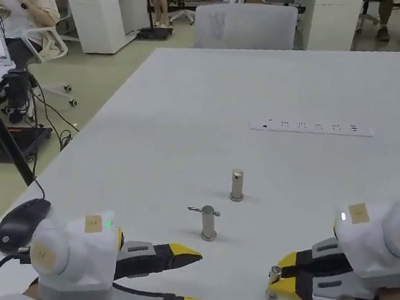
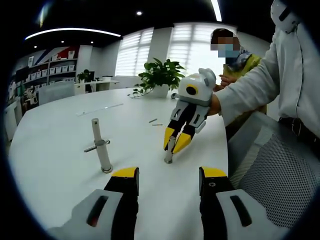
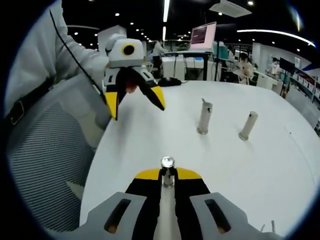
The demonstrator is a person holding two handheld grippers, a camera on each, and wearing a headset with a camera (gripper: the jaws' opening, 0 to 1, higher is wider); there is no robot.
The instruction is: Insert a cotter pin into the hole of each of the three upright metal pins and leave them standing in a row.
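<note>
Two metal pins stand upright on the white table. The nearer pin has a cotter pin through its top. The farther pin looks bare. My right gripper is shut on a third pin, which stands upright with its foot on the table at the near right. My left gripper hovers open at the near left with nothing between its jaws. Loose cotter pins lie farther out.
A white power strip lies across the far middle of the table. A black mouse sits at the near left edge. A grey chair stands at the far edge. A potted plant stands at one end of the table.
</note>
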